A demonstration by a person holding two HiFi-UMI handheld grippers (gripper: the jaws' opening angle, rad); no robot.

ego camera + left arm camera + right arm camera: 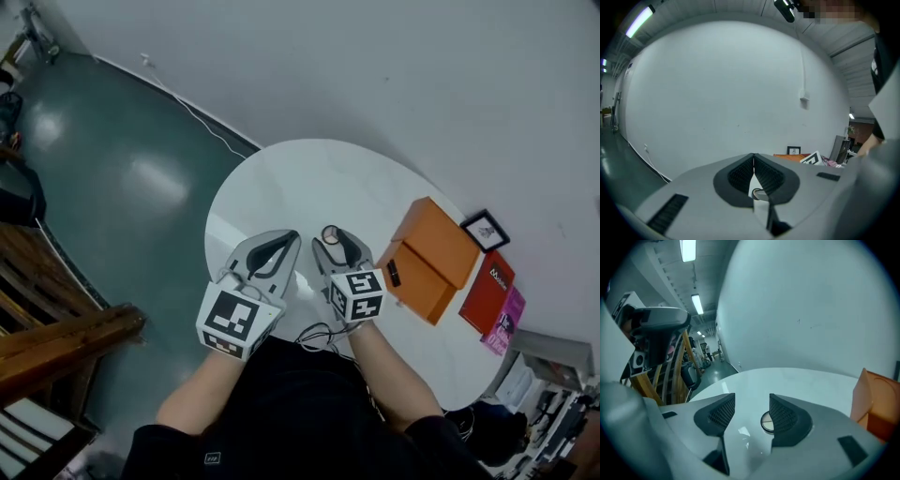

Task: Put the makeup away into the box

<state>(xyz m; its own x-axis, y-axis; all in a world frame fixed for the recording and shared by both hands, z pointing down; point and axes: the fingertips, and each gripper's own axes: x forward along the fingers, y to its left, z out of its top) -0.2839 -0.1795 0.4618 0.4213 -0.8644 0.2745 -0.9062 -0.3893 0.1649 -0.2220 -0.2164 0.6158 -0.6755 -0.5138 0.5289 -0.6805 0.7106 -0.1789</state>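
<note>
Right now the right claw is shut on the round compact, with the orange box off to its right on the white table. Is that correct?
Not quite. The right claw is open: its jaws stand apart, and the round compact lies unpinched on the white table just past them. The right gripper view shows this. The orange box is indeed off to its right.

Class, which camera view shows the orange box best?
The head view: the whole orange box shows from above. The right gripper view catches only one end; the left gripper view, a thin strip.
</note>
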